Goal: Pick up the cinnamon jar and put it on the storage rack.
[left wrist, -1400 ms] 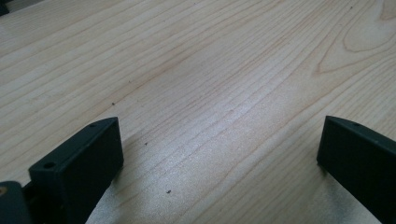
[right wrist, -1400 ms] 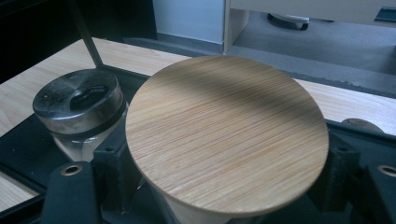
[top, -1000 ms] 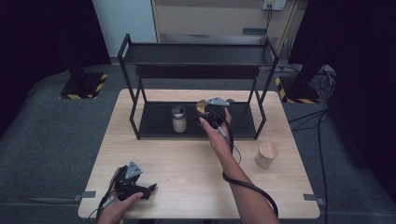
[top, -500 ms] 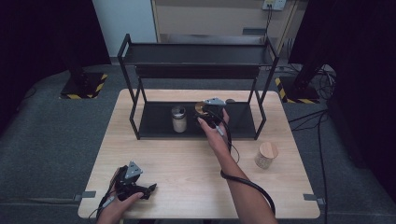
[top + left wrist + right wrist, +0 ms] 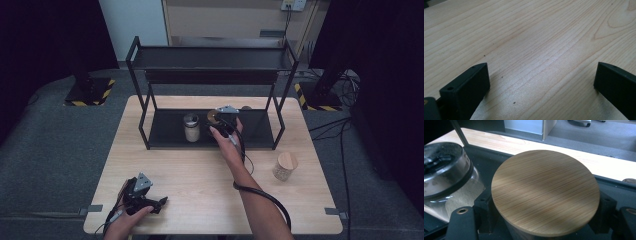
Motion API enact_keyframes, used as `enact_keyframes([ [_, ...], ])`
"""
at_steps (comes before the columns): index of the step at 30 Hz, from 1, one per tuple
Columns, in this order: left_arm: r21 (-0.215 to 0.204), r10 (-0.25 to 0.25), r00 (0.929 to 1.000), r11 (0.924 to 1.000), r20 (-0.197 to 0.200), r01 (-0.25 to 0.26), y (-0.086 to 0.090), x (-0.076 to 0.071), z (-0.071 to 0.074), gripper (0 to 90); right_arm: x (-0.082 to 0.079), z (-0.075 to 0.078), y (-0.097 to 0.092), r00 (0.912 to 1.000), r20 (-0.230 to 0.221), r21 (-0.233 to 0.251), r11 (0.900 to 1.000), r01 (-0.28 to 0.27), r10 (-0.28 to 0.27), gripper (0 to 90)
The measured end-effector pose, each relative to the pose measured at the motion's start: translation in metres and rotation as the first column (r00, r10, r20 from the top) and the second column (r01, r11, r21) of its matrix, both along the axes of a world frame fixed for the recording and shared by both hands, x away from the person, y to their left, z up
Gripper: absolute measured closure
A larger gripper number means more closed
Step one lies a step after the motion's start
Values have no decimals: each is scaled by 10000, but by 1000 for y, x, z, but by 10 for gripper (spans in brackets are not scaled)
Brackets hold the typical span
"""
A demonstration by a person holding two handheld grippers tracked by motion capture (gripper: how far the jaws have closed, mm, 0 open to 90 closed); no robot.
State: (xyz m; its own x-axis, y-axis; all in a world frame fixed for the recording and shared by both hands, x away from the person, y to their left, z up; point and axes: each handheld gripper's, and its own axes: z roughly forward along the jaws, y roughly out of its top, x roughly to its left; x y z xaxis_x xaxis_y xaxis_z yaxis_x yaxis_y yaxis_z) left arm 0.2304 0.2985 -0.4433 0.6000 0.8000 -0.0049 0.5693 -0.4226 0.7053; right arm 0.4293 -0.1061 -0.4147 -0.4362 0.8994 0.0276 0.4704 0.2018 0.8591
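My right gripper (image 5: 218,120) reaches into the lower shelf of the black rack (image 5: 210,57) and is shut on a jar with a round wooden lid (image 5: 545,191). Its black jaws press the jar's sides just under the lid. The same jar's lid (image 5: 213,117) lies just left of the hand in the high view. A glass jar with a dark lid (image 5: 191,127) stands close to its left on the shelf (image 5: 444,170). My left gripper (image 5: 152,202) rests on the wooden table (image 5: 200,185) at the front left, jaws wide open (image 5: 541,82) over bare wood.
A second wooden-lidded jar (image 5: 285,166) stands on the table at the right, outside the rack. The rack's posts and upper shelf frame the lower shelf. A black cable (image 5: 265,197) trails from the right gripper along the forearm.
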Motion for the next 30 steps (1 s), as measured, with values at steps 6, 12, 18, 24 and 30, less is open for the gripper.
enact_keyframes([
  [6, 1, -1, 10000, 10000, -1, 1, 0, 0, 0, 0, 0, -4, 0, 10000, -22, 26, 10000, 48, -48, 256],
  [12, 5, -1, 10000, 10000, 0, 1, 0, 0, 0, 0, 0, -7, 0, 9999, -112, 35, 9999, 101, -100, 256],
  [18, 10, -4, 10000, 10000, -1, 4, 0, 0, 0, 0, 0, -10, -1, 9998, -145, 47, 9999, 148, -147, 256],
  [24, 11, -4, 10000, 10000, -2, 4, 0, 0, 0, 0, 0, -12, 0, 9998, -152, -12, 9999, 125, -125, 256],
  [30, 11, -4, 10000, 10000, -1, 4, 0, 0, 0, 0, -2, -14, 2, 10000, -74, -82, 10000, 50, -51, 255],
])
